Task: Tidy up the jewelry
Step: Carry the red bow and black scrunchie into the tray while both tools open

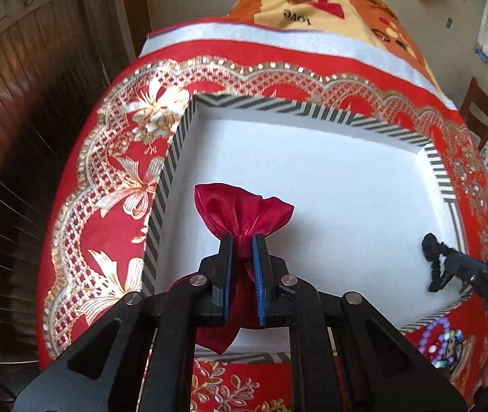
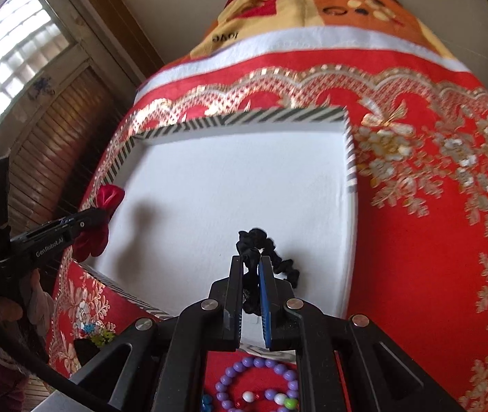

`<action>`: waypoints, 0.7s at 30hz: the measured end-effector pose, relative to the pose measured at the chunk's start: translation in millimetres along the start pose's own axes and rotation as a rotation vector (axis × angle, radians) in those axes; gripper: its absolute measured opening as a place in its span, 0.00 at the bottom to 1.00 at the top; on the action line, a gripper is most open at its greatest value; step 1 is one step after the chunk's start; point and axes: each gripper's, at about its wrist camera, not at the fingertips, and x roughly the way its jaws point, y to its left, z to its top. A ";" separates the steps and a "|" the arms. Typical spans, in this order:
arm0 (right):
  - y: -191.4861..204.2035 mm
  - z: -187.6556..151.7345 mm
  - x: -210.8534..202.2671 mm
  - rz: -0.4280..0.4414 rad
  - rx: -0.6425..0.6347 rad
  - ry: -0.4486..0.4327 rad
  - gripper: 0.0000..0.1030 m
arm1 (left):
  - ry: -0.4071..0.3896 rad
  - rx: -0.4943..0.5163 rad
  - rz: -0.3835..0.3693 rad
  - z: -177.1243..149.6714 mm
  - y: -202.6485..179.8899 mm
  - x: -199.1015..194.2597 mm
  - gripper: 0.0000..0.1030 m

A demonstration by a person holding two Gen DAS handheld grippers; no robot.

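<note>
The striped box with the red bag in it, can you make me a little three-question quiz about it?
1. True or false: the left gripper is shut on the red bag.
2. What does the right gripper hold: A) purple bead bracelet, B) black scrunchie, C) nothing?
3. Fill in: the purple bead bracelet lies on the red cloth, ____ the striped box.

Key: 1 true; 2 B; 3 outside.
</note>
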 end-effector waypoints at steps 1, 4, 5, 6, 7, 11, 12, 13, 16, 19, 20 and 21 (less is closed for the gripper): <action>1.0 -1.1 6.1 0.006 -0.001 0.016 0.08 | 0.006 -0.002 0.001 -0.9 0.2 3.5 0.10; 3.9 -5.3 20.9 0.008 0.000 0.058 0.08 | 0.005 -0.015 -0.020 -2.6 2.9 8.2 0.12; 3.9 -6.2 22.7 0.008 0.004 0.063 0.08 | 0.001 -0.018 -0.031 -2.9 3.6 8.5 0.13; 2.6 -7.2 22.9 0.020 0.012 0.062 0.09 | -0.004 -0.018 -0.035 -3.0 4.0 8.4 0.15; 1.2 -7.5 21.5 0.027 0.017 0.057 0.15 | -0.009 -0.017 -0.037 -3.3 4.6 8.0 0.20; -1.4 -6.5 2.8 0.034 0.015 0.006 0.38 | -0.024 -0.043 -0.079 -3.9 8.0 0.5 0.45; -0.4 -6.3 -6.3 0.022 0.003 -0.020 0.38 | -0.030 -0.047 -0.080 -4.7 7.9 -2.9 0.46; 0.3 -6.4 -12.9 0.009 -0.007 -0.036 0.38 | -0.037 -0.045 -0.074 -5.8 7.0 -6.7 0.47; 4.4 -9.3 -37.5 -0.041 -0.035 -0.105 0.39 | -0.057 -0.030 -0.053 -11.9 2.6 -21.7 0.47; 9.0 -15.2 -63.4 -0.111 -0.068 -0.167 0.44 | -0.091 -0.029 -0.006 -21.1 -2.0 -41.3 0.47; 10.6 -17.4 -69.7 -0.130 -0.075 -0.186 0.45 | -0.103 -0.027 0.015 -24.9 -4.0 -48.5 0.47; 11.9 -21.3 -79.2 -0.146 -0.084 -0.214 0.45 | -0.113 -0.024 0.031 -28.5 -6.3 -54.9 0.47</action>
